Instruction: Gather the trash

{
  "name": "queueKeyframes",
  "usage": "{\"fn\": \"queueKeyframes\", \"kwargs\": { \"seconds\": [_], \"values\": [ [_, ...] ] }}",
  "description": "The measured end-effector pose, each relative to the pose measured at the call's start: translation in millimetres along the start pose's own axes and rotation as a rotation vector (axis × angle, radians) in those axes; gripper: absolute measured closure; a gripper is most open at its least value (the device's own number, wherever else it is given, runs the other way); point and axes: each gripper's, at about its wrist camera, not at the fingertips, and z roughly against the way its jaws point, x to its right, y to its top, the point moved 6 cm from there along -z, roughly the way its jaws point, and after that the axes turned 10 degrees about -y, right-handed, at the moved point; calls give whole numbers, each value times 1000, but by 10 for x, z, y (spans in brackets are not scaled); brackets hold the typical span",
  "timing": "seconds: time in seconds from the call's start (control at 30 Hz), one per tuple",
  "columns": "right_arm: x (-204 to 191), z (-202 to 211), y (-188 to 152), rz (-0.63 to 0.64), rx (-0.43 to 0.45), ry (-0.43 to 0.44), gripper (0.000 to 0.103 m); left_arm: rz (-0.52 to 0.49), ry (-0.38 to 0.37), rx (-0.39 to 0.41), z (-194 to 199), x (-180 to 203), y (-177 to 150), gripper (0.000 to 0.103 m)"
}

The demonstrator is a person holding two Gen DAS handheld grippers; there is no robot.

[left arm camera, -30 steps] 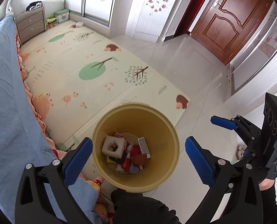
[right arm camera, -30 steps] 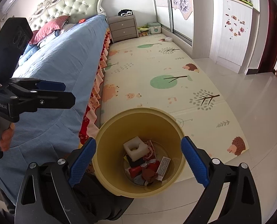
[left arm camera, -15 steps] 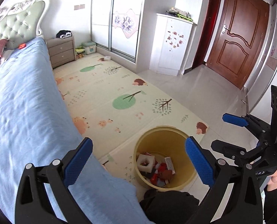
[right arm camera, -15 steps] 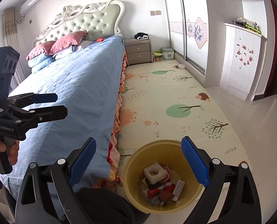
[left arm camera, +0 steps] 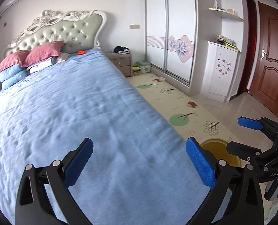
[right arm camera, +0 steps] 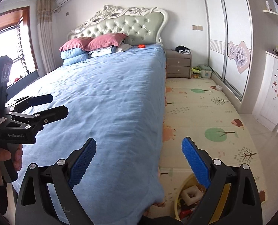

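Trash in the round yellow plastic bin (right arm camera: 178, 198) beside the blue-sheeted bed (left arm camera: 82, 112); left tongs (left arm camera: 139, 161) and right tongs (right arm camera: 139, 159) gape empty

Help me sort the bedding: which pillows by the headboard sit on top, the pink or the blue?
The pink pillows sit on top; the blue ones lie beneath them, against the bed.

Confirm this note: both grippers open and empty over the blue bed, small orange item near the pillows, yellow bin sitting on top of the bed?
Not quite: the yellow bin stands on the floor beside the bed, as the right wrist view shows. The rest holds.
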Motion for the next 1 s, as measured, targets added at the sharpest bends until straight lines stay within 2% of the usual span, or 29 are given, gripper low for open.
{"fn": "queueKeyframes", "kwargs": {
  "seconds": [0.13, 0.3, 0.43, 0.63, 0.7, 0.8, 1.0],
  "values": [
    [-428, -78, 164, 17, 53, 24, 12, 40, 94, 43, 252, -403, -63, 4],
    [-832, -154, 384, 23, 142, -4, 8, 123, 208, 127, 558, -806, -142, 4],
    [-1093, -151, 448, 87, 202, -15, 8, 160, 277, 169, 729, -1054, -209, 4],
    [-1288, -149, 446, 66, 240, 58, 8, 235, 323, 201, 849, -1264, -275, 4],
    [-1322, -180, 442, 66, 229, 62, 8, 240, 358, 193, 842, -1309, -281, 4],
    [-1357, -206, 445, 70, 217, 68, 8, 240, 351, 175, 819, -1323, -312, 4],
    [-1396, -166, 460, 73, 247, 51, 8, 260, 383, 202, 876, -1399, -306, 4]
  ]
}}
